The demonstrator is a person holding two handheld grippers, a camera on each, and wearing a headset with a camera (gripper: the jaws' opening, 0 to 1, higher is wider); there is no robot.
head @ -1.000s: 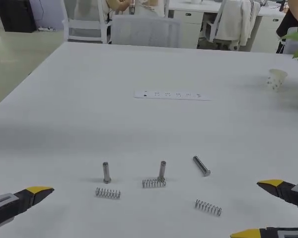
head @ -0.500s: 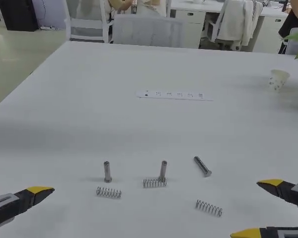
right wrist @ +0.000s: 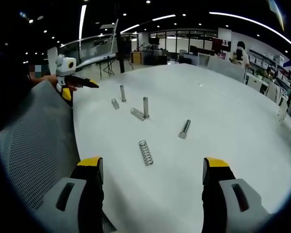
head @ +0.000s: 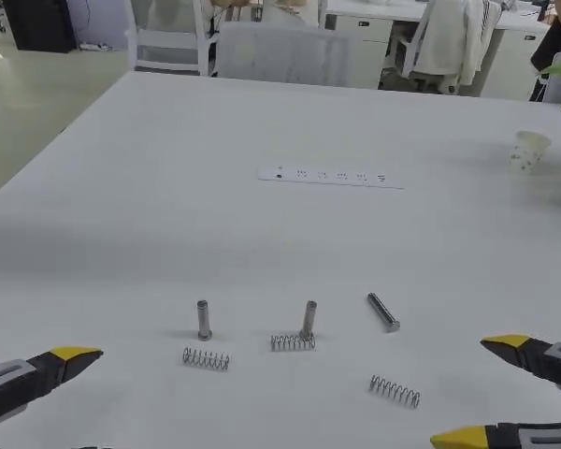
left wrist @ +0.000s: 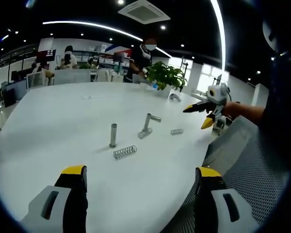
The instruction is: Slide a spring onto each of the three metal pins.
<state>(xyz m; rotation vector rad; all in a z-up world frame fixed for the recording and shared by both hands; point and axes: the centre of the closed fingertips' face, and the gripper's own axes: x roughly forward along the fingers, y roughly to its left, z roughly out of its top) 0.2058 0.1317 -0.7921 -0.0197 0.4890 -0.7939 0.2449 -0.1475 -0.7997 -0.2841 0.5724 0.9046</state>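
Two metal pins stand upright on the white table: the left pin [head: 204, 319] [left wrist: 113, 135] [right wrist: 122, 93] and the middle pin [head: 309, 320] [left wrist: 147, 122] [right wrist: 146, 107]. A third pin [head: 383, 312] [left wrist: 155, 118] [right wrist: 184, 129] lies on its side. Three springs lie flat: the left spring [head: 206, 359] [left wrist: 125, 152] [right wrist: 115, 103], the middle spring [head: 293, 342] [left wrist: 145, 133] [right wrist: 137, 114] touching the middle pin's base, and the right spring [head: 395, 391] [left wrist: 176, 131] [right wrist: 145, 152]. My left gripper [head: 19, 379] [left wrist: 141, 173] is open at the near left edge, empty. My right gripper [head: 491, 388] [right wrist: 152, 166] is open at the near right, empty.
A white power strip [head: 330, 176] lies flush in the table's middle. A paper cup [head: 527, 150] lies at the far right beside a green plant [left wrist: 164, 76]. Chairs and desks stand beyond the far edge, with people among them. A grey mesh chair seat [right wrist: 36, 141] sits below the near edge.
None of the pins, springs or grippers has moved; the head camera has tilted slightly, shifting the whole picture.
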